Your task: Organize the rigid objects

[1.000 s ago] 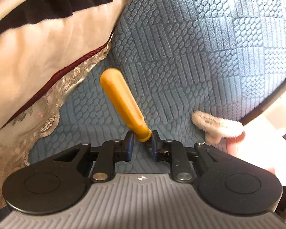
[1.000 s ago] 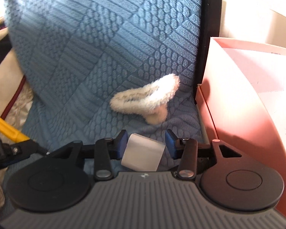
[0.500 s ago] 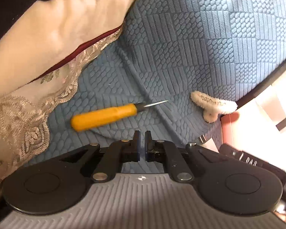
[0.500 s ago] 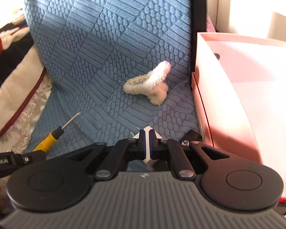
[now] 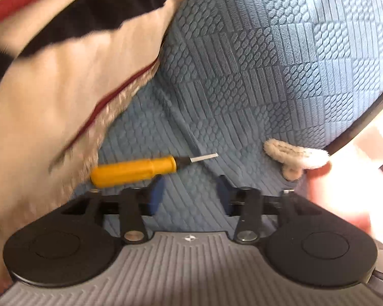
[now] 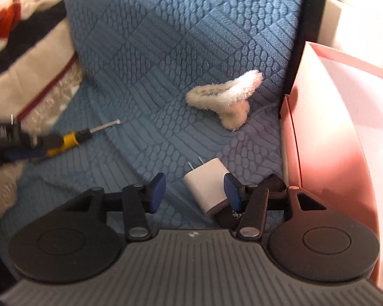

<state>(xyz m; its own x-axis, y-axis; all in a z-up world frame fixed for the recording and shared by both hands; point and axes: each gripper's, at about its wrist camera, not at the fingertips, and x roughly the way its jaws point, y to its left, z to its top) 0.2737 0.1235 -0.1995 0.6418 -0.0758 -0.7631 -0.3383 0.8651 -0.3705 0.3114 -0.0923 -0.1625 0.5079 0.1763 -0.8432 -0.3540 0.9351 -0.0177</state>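
both fingers opening, empty: screwdriver [image 5: 134, 170] just beyond left pair, charger [image 6: 206, 187] against right pad

The left gripper [image 5: 190, 195], jaws opening and empty, hangs over the screwdriver [image 5: 138, 170] on blue upholstery [image 5: 268, 76].

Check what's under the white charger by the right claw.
The white charger lies on the blue quilted cushion, its near end over a small black object, mostly hidden. The right claw is opening, pads off it.

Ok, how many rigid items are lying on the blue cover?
2. The orange-handled screwdriver lies left, beside the pillow; the white charger lies right, near the pink box. More may be hidden.
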